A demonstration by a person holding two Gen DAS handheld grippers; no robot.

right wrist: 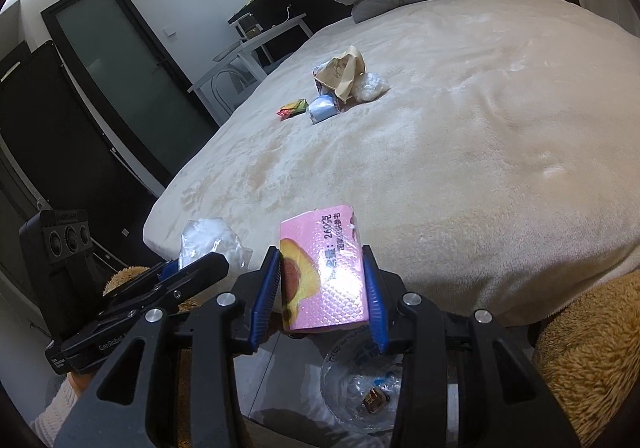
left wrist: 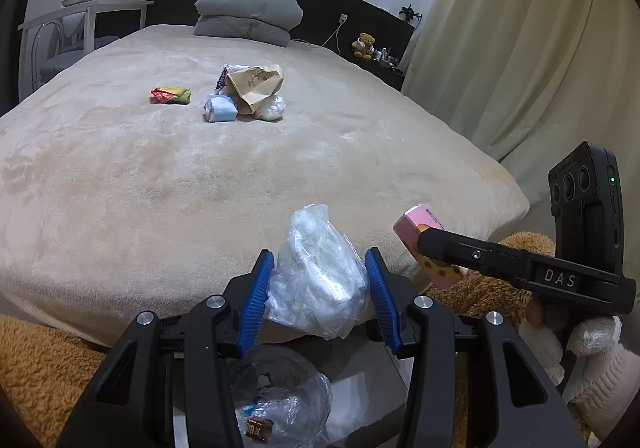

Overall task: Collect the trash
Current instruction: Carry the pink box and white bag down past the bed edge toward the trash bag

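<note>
bed [left wrist: 160, 176] | 2 tongs: plastic bag [left wrist: 316, 280], pink packet [right wrist: 324, 276]

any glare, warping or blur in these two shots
Left wrist view: fisheye bows the bed edges, dark vignette corners, crumpled plastic in the claw is sharp. Right wrist view: glare whitens the pink pack, blown-out wall top left, room tilts.

So the bed [left wrist: 160, 176] is carrying a small heap of trash mid-mattress: a paper bag [left wrist: 256, 86] is leaning over a rolled wrapper [left wrist: 219, 109], with a snack packet [left wrist: 171, 95] lying just left of them. Folded bedding [left wrist: 248, 17] is sitting behind, by the headboard. Down at the foot (off the mattress) a lined bin [right wrist: 362, 384] is sitting below both grippers, with a table [left wrist: 86, 8] standing left of the bed.
</note>
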